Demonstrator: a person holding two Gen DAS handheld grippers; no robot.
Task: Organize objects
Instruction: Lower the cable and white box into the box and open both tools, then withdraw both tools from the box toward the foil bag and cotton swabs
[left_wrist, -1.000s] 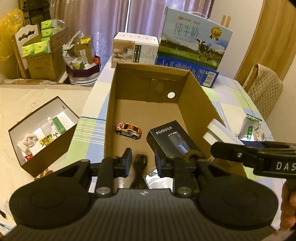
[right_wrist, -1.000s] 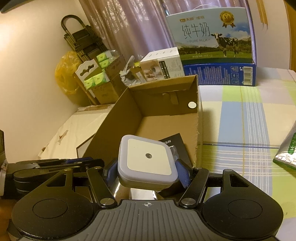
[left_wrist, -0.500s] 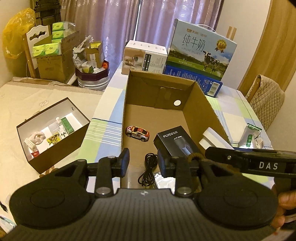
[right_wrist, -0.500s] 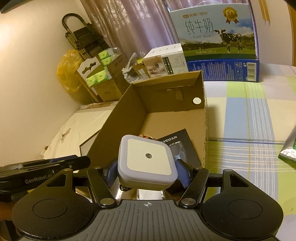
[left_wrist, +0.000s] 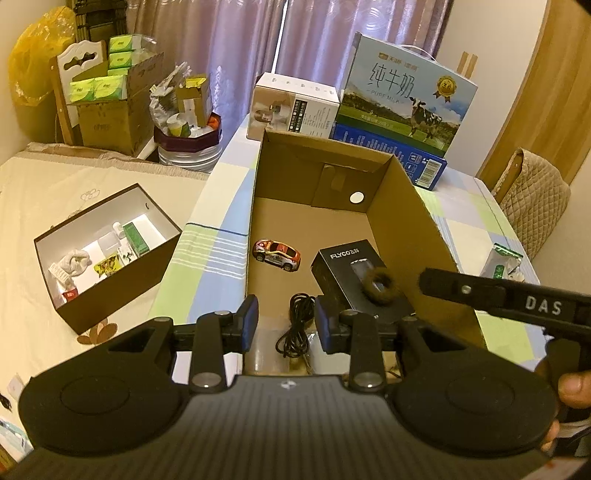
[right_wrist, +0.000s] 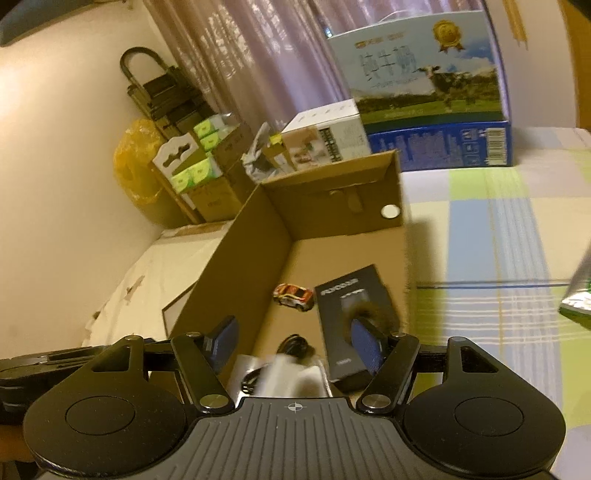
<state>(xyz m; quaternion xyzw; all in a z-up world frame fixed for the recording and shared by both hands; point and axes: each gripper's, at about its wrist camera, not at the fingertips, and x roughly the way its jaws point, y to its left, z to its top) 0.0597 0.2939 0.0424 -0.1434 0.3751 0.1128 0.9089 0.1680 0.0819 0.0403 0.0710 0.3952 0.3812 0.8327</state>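
Two claws hung over the near end of the box (left_wrist: 406, 221), both with jaws apart and nothing between them. The left claw (left_wrist: 286, 325) sat above the cable (left_wrist: 295, 328). The right claw (right_wrist: 293, 345) hovered beside the black case (right_wrist: 347, 306). Below its gap lay a blurred white block (right_wrist: 284, 373), low in the box next to the cable (whether it was resting or dropping, the blur would not let me say).

The step in hand looked like setting that block down among the things already stowed: the car (left_wrist: 277, 254), the case, and the hair tie (left_wrist: 380, 286) lying on the case.

To finish it well, the right claw should rise straight up with its jaws wide. Its right finger stood close to the case and the hair tie, and a sideways pull could drag either. The box wall was also near on that side, so height should come before any swing outward. The left claw would do best to hold off, well clear of the cable loops.

A green pouch (left_wrist: 502, 258) lay on the table (left_wrist: 207, 258) outside the box, a likely next pick for the right side.
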